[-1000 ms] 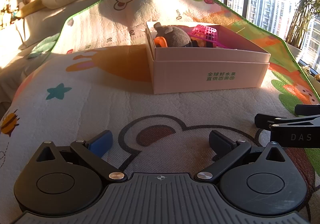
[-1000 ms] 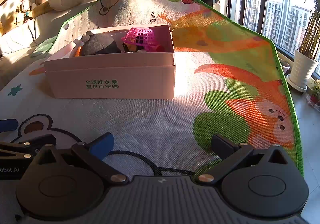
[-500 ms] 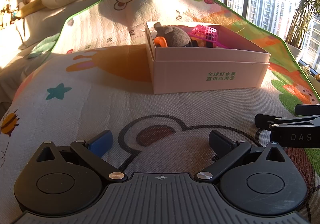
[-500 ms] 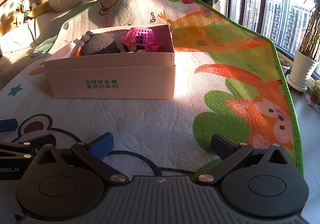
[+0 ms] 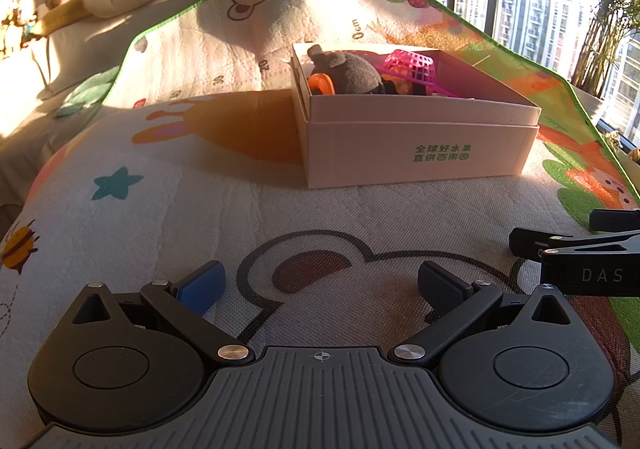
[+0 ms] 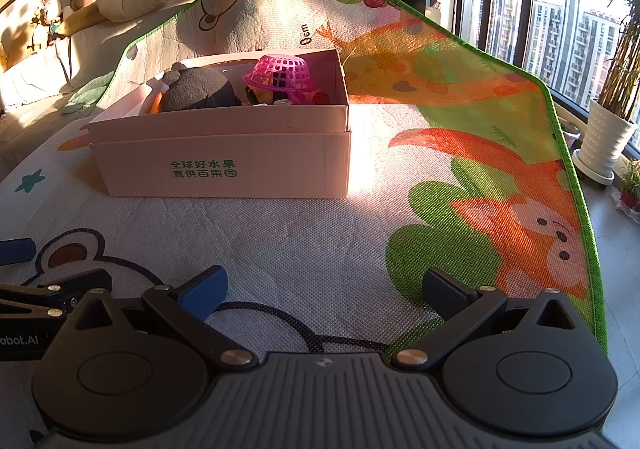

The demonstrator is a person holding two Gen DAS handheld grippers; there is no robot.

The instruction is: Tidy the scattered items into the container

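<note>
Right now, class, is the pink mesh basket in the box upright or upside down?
Upside down. In the right wrist view the pink mesh basket shows its domed bottom on top and its flared rim below, resting on other toys inside the cardboard box.

One pale cardboard box with green print [image 5: 420, 145] stands on one cartoon-printed play mat [image 5: 200, 209]. In the box, three things can be counted: one grey plush toy [image 6: 198, 91], one pink plastic mesh basket [image 6: 280, 73] and one orange plastic piece [image 5: 321, 83]; further small items beneath them are too hidden to count. Beside the mat stands one white plant pot [image 6: 606, 139].
</note>
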